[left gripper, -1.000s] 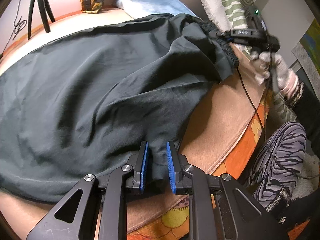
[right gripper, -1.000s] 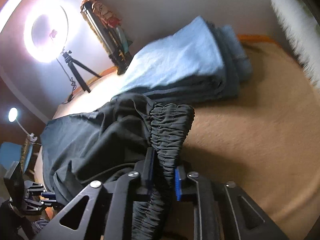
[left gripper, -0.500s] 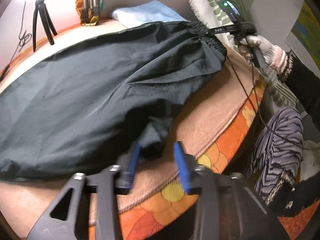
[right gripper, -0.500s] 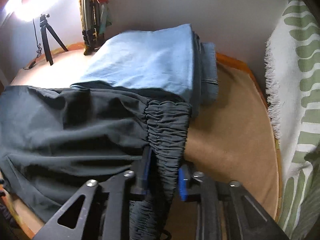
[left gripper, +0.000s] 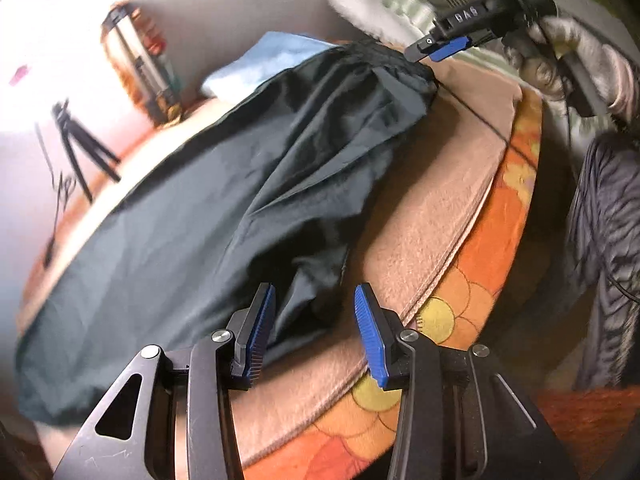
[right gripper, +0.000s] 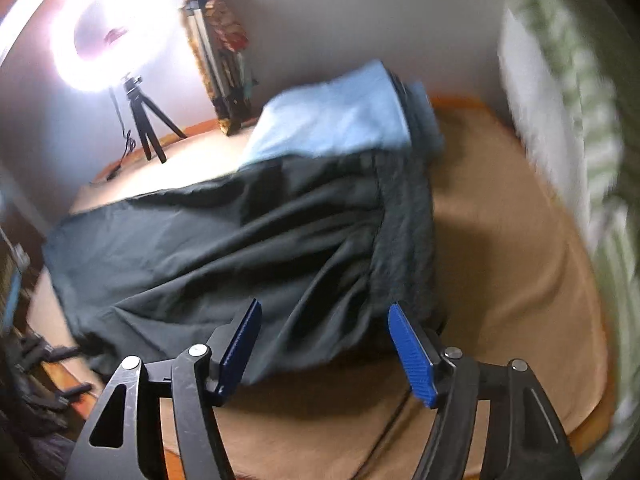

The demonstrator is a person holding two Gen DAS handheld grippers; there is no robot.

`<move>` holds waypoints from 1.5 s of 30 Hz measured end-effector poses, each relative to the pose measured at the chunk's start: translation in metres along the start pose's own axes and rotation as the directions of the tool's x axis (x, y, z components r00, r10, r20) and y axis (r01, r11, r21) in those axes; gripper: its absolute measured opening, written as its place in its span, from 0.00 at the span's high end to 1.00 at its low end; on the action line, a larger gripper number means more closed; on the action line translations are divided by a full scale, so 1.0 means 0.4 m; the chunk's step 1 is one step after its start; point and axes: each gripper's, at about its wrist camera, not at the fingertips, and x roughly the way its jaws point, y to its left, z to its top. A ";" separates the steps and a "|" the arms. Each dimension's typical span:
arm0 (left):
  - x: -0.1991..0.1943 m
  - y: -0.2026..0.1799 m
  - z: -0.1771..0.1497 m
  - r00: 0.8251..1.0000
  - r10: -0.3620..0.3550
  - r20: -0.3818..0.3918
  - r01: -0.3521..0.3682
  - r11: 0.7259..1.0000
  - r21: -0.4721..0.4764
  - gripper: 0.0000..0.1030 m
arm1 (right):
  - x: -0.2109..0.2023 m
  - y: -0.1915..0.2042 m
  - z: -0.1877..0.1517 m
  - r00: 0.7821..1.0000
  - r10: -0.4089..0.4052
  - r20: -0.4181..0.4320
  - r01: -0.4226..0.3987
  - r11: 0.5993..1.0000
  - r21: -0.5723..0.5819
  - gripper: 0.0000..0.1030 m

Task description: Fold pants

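My left gripper (left gripper: pixel 315 334) stands parted, gripping nothing; my right gripper (right gripper: pixel 325 346) is opening, pads clear of the dark green fabric pants (right gripper: pixel 224 248) spread across the tan blanket (right gripper: pixel 500 280). Blur smears the far wall; "DAS" is legible on the right gripper's body.

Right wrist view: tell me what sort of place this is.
Probably a bedroom set up for filming: dark pants lie on a tan blanket, with a lit ring light on a small tripod.
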 end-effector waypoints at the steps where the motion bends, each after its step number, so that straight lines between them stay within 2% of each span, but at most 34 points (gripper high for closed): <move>1: 0.007 -0.004 0.002 1.000 0.002 -0.005 -0.002 1.000 0.013 0.61 | 0.004 -0.007 -0.017 1.000 0.024 -0.012 -0.024 0.999 0.048 0.33; 7: 0.045 -0.021 -0.001 0.999 0.008 -0.043 -0.005 0.998 0.067 0.61 | 0.031 -0.059 -0.067 0.995 0.095 -0.035 -0.084 0.969 0.232 0.33; 11: 0.056 -0.014 0.001 0.999 0.024 -0.048 -0.021 0.998 0.061 0.63 | 0.058 -0.080 -0.069 0.992 0.120 -0.030 -0.106 0.950 0.294 0.33; 12: 0.058 -0.007 0.001 0.999 0.018 -0.049 -0.016 0.998 0.060 0.72 | 0.071 -0.087 -0.068 0.990 0.137 -0.028 -0.121 0.940 0.320 0.33; 15: 0.065 0.022 0.003 0.999 -0.023 -0.046 0.023 1.000 0.004 0.89 | 0.100 -0.102 -0.069 0.989 0.149 -0.026 -0.129 0.921 0.368 0.33; 18: 0.064 0.044 0.002 0.998 -0.057 -0.031 0.056 0.998 -0.038 0.94 | 0.127 -0.117 -0.069 0.987 0.161 -0.011 -0.142 0.900 0.413 0.33; 21: 0.047 0.047 0.001 0.997 -0.081 -0.006 0.081 0.995 -0.051 0.96 | 0.133 -0.119 -0.061 0.986 0.163 0.021 -0.156 0.895 0.417 0.32; 22: 0.041 0.045 0.000 0.997 -0.082 0.005 0.082 0.995 -0.048 0.96 | 0.139 -0.120 -0.056 0.985 0.169 0.034 -0.167 0.894 0.416 0.41; 23: 0.031 0.042 -0.002 0.996 -0.086 0.018 0.087 0.995 -0.042 0.96 | 0.143 -0.120 -0.053 0.986 0.162 0.041 -0.165 0.898 0.409 0.63; 25: 0.015 0.039 -0.007 0.995 -0.097 0.035 0.098 0.995 -0.035 0.97 | 0.153 -0.123 -0.050 0.989 0.147 0.026 -0.144 0.901 0.409 0.83; 26: 0.006 0.036 -0.012 0.993 -0.107 0.043 0.109 0.994 -0.031 0.97 | 0.149 -0.124 -0.051 0.986 0.166 0.031 -0.164 0.895 0.414 0.91; 27: -0.002 0.032 -0.017 0.992 -0.116 0.049 0.118 0.993 -0.026 0.97 | 0.137 -0.121 -0.052 0.984 0.174 0.036 -0.174 0.896 0.409 0.92; 30: 0.001 0.027 -0.037 0.985 -0.166 0.042 0.168 0.985 -0.030 0.97 | 0.067 -0.090 -0.040 0.986 0.147 0.078 -0.164 0.938 0.307 0.99; 32: 0.012 0.019 -0.046 0.983 -0.181 0.029 0.181 0.983 -0.028 0.97 | 0.037 -0.072 -0.032 0.994 0.083 0.077 -0.099 0.967 0.234 0.99; 35: 0.035 -0.003 -0.055 0.982 -0.190 -0.007 0.190 0.982 -0.007 0.97 | 0.058 -0.073 -0.031 0.999 0.042 0.020 -0.046 0.976 0.212 1.00; 39: 0.030 -0.023 -0.053 0.979 -0.206 -0.013 0.206 0.979 0.007 0.97 | 0.101 -0.063 -0.038 0.999 -0.004 -0.042 0.010 0.988 0.156 0.97; 40: 0.027 -0.021 -0.052 0.978 -0.207 -0.011 0.207 0.978 0.001 0.97 | 0.103 -0.064 -0.038 0.999 -0.006 -0.054 0.015 0.988 0.154 0.89; 41: 0.021 -0.017 -0.052 0.977 -0.215 -0.009 0.214 0.977 -0.011 0.97 | 0.096 -0.068 -0.037 0.998 -0.016 -0.058 0.024 0.987 0.157 0.73; 42: 0.014 -0.012 -0.051 0.976 -0.219 -0.006 0.219 0.975 -0.023 0.97 | 0.085 -0.072 -0.036 0.998 -0.022 -0.057 0.031 0.987 0.160 0.68; 45: -0.011 0.011 -0.051 0.970 -0.241 0.015 0.242 0.968 -0.070 0.97 | 0.032 -0.085 -0.038 0.999 -0.029 -0.022 0.032 0.987 0.160 0.65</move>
